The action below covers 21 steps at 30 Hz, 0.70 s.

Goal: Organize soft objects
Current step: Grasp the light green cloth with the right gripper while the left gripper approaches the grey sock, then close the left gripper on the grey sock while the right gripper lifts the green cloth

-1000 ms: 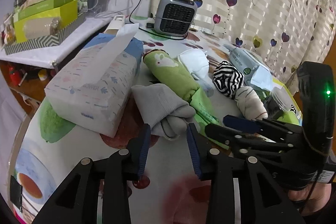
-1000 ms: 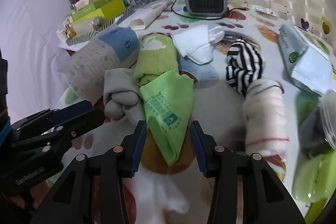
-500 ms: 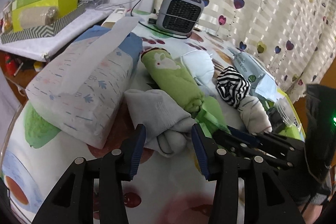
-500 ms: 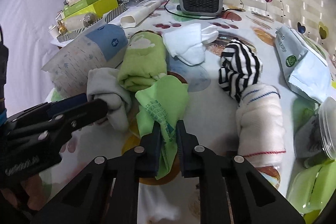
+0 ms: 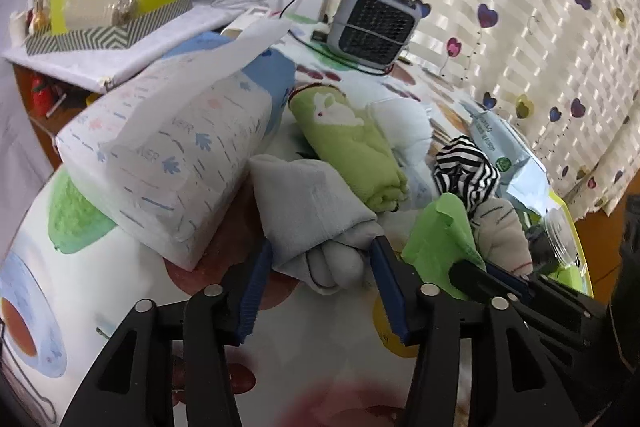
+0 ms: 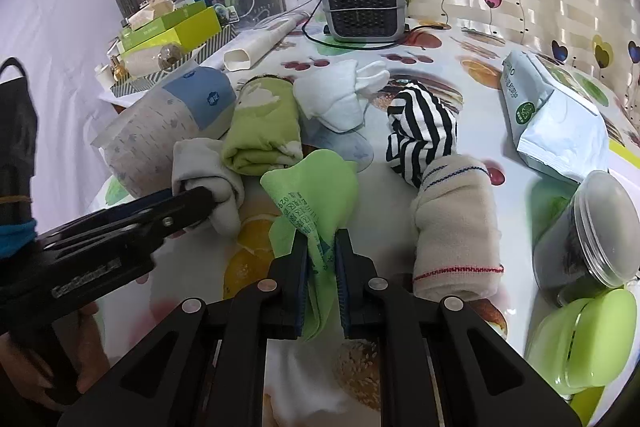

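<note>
Right jaws: pinching one thin green cloth (image 6: pixel 316 187), which is standing up from the table (image 6: pixel 440 67) between the blue pads.
Left jaws: spreading wide just now, straddling the knotted end of one grey rolled cloth (image 5: pixel 312 211); pads are not pressing it.
Right gripper (image 6: pixel 320 267): sitting just beside the left gripper (image 5: pixel 320 283).
Rolled cloths nearby, five: grey, green with a white rabbit (image 5: pixel 344 143), white (image 6: pixel 336 99), striped black-and-white (image 6: pixel 420 131), beige (image 6: pixel 452 219).
Packs, two: tissue pack (image 5: pixel 172 155) touching the grey roll; wipes pack (image 6: pixel 552 119) lying well apart.
Further out: one small heater (image 6: pixel 364 3) standing at the back, one clear jar (image 6: pixel 588 231) lying tilted.
</note>
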{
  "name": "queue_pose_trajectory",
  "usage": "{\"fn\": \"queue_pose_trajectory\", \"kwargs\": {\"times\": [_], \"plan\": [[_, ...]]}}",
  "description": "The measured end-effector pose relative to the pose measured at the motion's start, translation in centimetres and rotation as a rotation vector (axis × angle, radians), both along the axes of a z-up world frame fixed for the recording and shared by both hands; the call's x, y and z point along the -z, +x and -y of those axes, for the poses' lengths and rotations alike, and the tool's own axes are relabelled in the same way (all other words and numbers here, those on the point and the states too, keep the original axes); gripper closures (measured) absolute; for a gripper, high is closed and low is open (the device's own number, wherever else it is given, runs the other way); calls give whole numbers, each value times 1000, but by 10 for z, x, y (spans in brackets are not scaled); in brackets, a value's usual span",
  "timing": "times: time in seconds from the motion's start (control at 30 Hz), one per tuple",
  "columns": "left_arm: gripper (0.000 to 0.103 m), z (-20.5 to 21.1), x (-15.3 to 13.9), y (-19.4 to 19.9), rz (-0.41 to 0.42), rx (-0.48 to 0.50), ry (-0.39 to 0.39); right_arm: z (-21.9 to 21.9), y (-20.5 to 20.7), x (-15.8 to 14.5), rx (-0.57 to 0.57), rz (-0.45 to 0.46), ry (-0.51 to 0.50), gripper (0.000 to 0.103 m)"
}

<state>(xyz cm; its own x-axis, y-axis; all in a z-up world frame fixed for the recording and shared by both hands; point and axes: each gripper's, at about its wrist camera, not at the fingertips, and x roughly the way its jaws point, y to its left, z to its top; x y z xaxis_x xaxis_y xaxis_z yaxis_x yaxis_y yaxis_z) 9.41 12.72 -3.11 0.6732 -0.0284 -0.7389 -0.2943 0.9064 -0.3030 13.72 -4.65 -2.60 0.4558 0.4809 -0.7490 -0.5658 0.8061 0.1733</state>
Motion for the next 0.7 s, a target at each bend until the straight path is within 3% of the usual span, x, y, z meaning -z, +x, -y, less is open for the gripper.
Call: {"fn": "queue_pose_trajectory", "kwargs": {"times": [0.2,0.43,0.6,0.7], "plan": [[50,0,-3,-1,40,-26,-25,4,2,0,-6,-5,17,90],[48,-10,0,3,54,-85,-114,9,3,-1,-4,-1,30,90],[47,-6,6,15,29,-85,-100,10,3,-1,-2,-3,35,90],[48,1,5,20,16,-76,-46,11,3,-2,3,0,37,90]]}}
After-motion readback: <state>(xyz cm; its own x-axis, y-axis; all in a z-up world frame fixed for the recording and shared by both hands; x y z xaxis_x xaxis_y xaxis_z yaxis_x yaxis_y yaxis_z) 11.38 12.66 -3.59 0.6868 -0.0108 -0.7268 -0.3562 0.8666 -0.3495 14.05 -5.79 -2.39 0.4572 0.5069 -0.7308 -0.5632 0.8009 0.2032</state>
